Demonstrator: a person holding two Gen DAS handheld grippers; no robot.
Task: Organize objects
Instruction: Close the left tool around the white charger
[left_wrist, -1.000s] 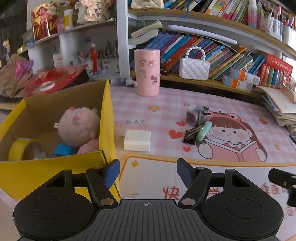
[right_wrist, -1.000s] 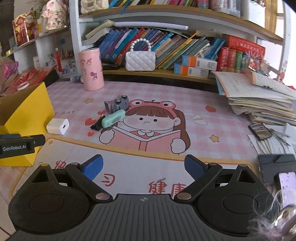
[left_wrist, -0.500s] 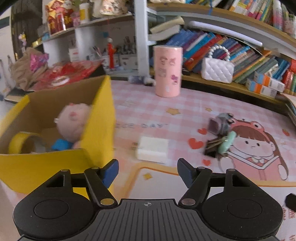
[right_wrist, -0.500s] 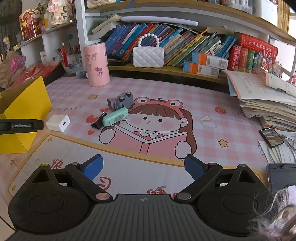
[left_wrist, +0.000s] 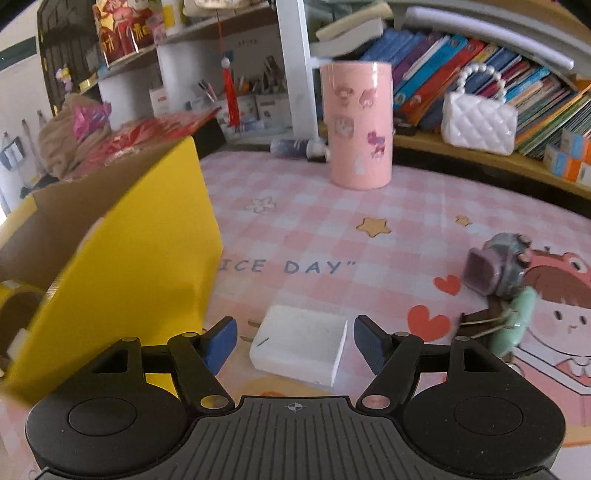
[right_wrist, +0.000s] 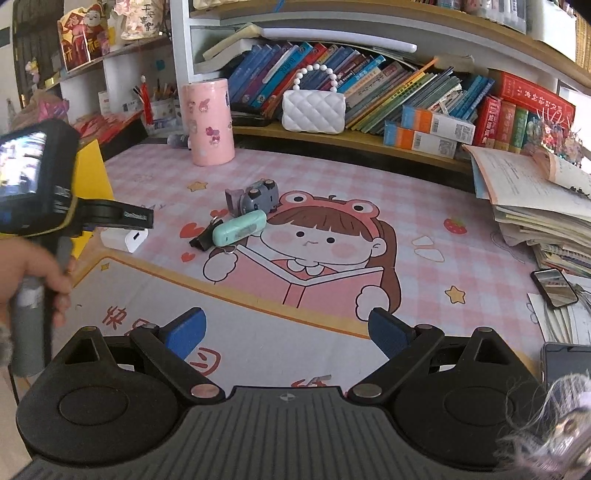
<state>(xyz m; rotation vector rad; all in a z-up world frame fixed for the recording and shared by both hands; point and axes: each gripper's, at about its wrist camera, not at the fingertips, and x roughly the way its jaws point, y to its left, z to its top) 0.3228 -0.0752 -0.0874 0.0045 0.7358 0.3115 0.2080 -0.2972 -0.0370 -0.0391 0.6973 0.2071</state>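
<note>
A white charger block (left_wrist: 300, 344) lies on the pink mat just right of the yellow box (left_wrist: 122, 266). My left gripper (left_wrist: 294, 341) is open, its blue fingertips on either side of the charger, not touching it. The charger also shows in the right wrist view (right_wrist: 127, 239), partly behind the left gripper's body. A grey toy camera (right_wrist: 255, 195), a mint green case (right_wrist: 240, 227) and a black clip (right_wrist: 201, 238) lie together mid-mat. My right gripper (right_wrist: 286, 332) is open and empty, low over the mat's front.
A pink cylinder (left_wrist: 356, 125) stands at the back of the mat. A white quilted purse (right_wrist: 314, 110) sits on the low shelf with books. A yellow tape roll (left_wrist: 14, 306) lies in the box. Stacked papers (right_wrist: 535, 206) and phones (right_wrist: 554, 288) are at the right.
My left gripper has moved forward and down, so the charger now lies between its open fingers. The plush toy in the box has gone out of view. The right gripper has barely moved.
</note>
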